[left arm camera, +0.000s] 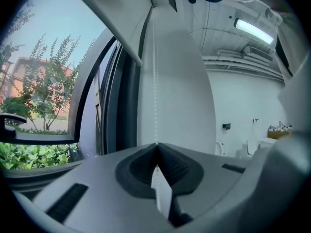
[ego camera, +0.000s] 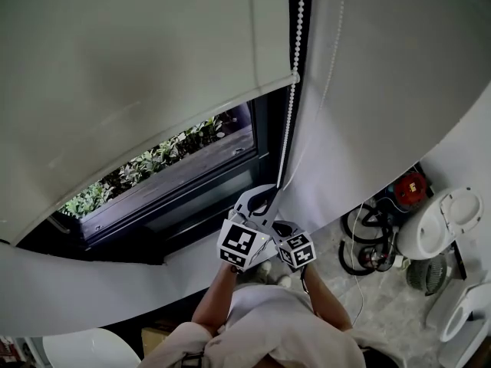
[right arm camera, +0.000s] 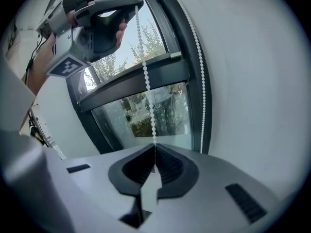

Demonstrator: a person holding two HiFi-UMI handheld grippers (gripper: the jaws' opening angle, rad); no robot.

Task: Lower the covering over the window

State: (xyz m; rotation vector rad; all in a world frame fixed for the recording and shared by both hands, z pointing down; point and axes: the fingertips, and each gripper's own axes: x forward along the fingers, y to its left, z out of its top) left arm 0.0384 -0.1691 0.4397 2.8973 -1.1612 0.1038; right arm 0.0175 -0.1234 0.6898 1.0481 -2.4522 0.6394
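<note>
- Head view: the roller blind (ego camera: 138, 75) fills the upper left, its bottom bar slanting across the window (ego camera: 176, 182), with the lower pane uncovered. The bead chain (ego camera: 290, 106) hangs at upper centre. The left gripper (ego camera: 267, 194) is on the chain at centre, with the right gripper (ego camera: 285, 228) just below it.
- Left gripper view: the jaws are closed together, pinching the bead chain (left arm camera: 155, 81), which rises straight up beside the blind's edge. The window is at frame left.
- Right gripper view: the jaws are closed together on the bead chain (right arm camera: 148, 86). The left gripper (right arm camera: 116, 8) clamps the same strand at upper left. The chain's other strand runs at frame right.
</note>
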